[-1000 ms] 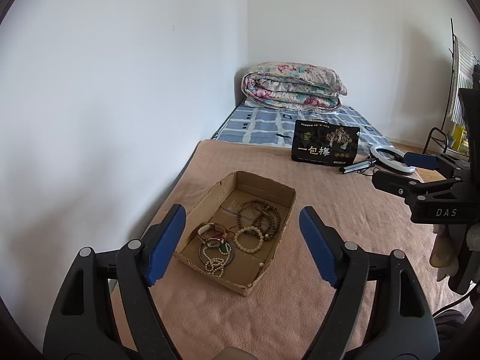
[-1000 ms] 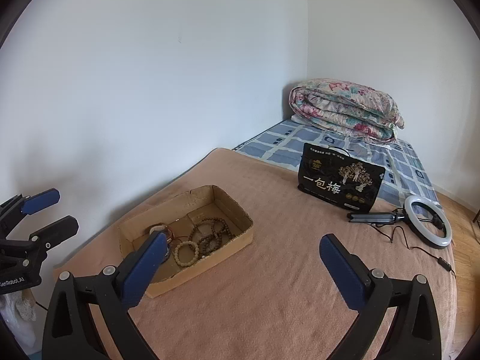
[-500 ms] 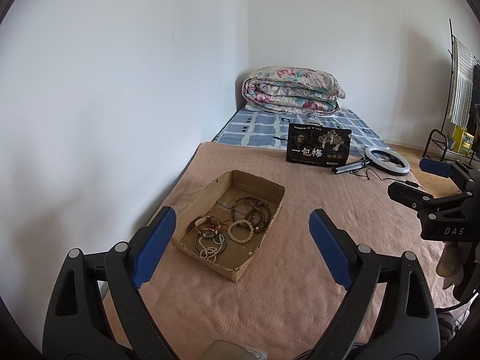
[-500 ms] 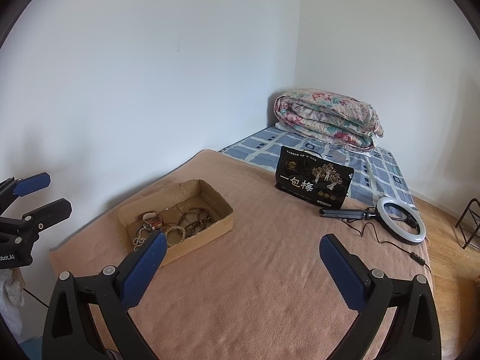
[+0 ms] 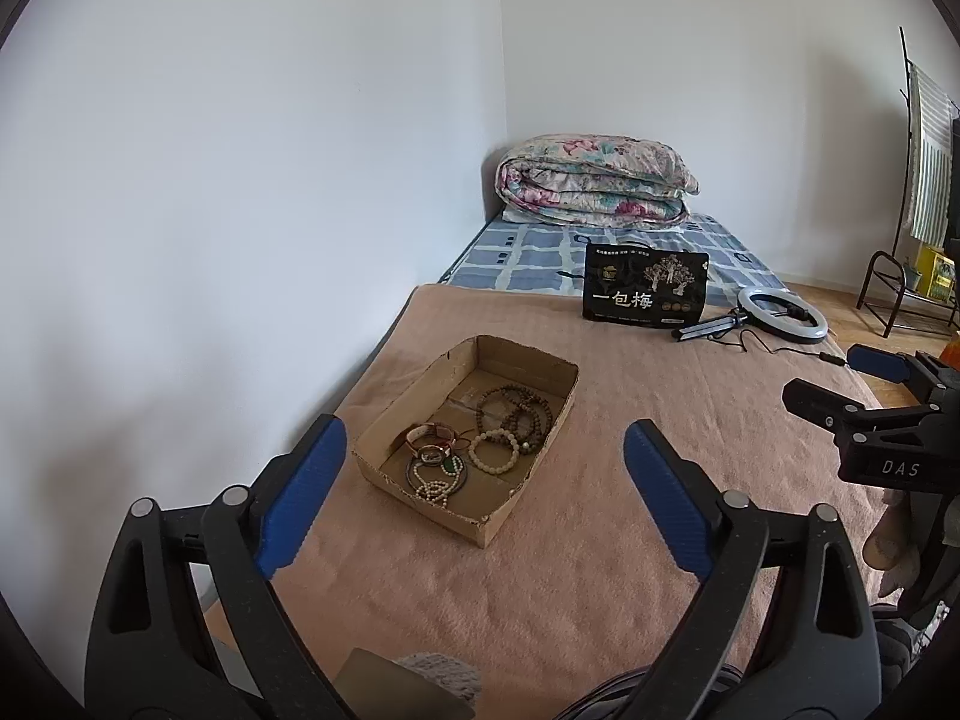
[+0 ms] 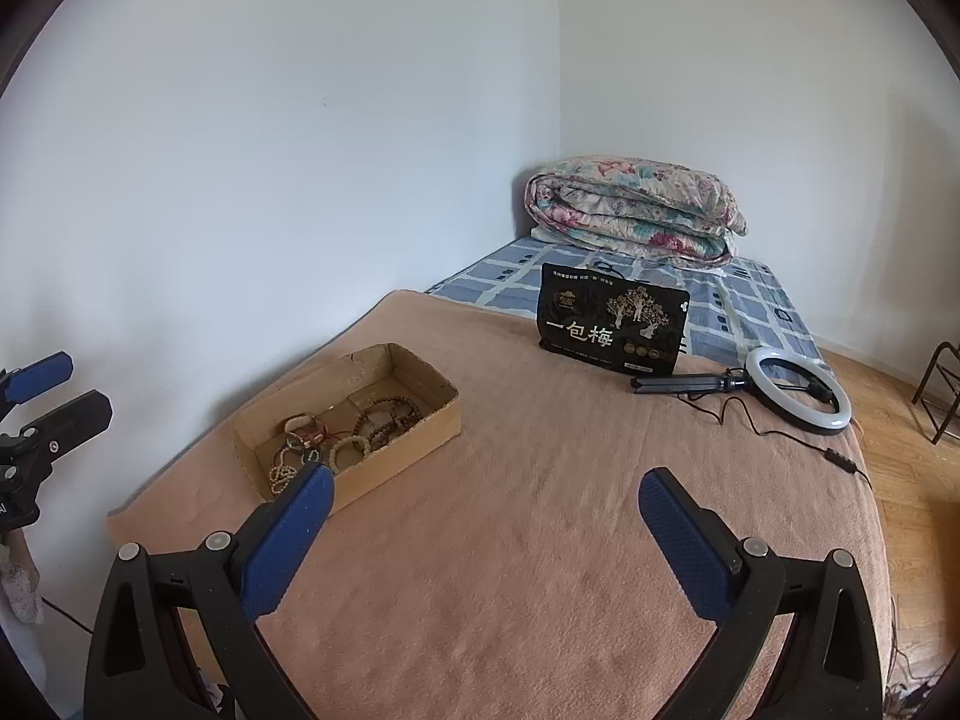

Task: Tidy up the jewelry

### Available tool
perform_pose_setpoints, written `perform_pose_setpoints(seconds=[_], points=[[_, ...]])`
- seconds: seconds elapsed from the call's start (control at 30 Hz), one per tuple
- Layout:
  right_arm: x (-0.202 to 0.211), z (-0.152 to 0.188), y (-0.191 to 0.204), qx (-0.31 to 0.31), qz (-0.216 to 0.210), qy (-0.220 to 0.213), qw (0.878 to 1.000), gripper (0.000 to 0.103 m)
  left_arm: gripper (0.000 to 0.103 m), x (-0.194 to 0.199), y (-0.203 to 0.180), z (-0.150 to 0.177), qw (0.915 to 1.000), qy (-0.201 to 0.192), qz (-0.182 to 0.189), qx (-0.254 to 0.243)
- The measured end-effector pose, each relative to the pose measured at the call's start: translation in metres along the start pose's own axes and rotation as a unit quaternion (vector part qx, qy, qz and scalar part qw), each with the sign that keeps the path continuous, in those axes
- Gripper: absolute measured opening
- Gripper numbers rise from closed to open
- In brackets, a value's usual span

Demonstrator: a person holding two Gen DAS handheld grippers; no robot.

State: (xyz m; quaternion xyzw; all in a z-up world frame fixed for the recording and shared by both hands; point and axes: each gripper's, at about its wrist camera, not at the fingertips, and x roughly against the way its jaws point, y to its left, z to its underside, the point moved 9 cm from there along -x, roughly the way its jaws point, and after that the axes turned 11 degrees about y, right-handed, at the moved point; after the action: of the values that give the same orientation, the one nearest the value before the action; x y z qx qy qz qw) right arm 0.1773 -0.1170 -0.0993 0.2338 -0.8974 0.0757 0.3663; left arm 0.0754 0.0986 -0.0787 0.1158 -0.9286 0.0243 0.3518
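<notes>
Since all the bead bracelets and necklaces [image 5: 474, 447] lie in the shallow brown cardboard box [image 5: 540, 456] on the pink blanket-covered bed [image 5: 600, 540], and both black-and-blue grippers, left [image 5: 483, 501] and right [image 6: 483, 531], hang spread wide and empty above it, the tidying looks done or not begun.

Matt cardboard box [image 5: 528, 360] on fuzzy cloth blanket [image 5: 600, 570]

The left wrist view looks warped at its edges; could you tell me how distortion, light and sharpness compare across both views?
Left wrist view: fisheye bends the wall corner, dark vignette rings the frame, cardboard box sharp in soft daylight. Right wrist view: same barrel warp, beads in the box small but crisp, ring light unlit, only faint shadows on the blanket.
</notes>
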Motion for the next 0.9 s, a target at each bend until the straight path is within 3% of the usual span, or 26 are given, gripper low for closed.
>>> perform_pose_setpoints(seconds=[0.9], points=[[-0.0025, 0.0053, -0.0068, -0.031, -0.002, 0.003, 1.000, 0.103, 0.103, 0.0035, 0.0063, 0.0006, 0.9999, -0.006, -0.004, 0.007]])
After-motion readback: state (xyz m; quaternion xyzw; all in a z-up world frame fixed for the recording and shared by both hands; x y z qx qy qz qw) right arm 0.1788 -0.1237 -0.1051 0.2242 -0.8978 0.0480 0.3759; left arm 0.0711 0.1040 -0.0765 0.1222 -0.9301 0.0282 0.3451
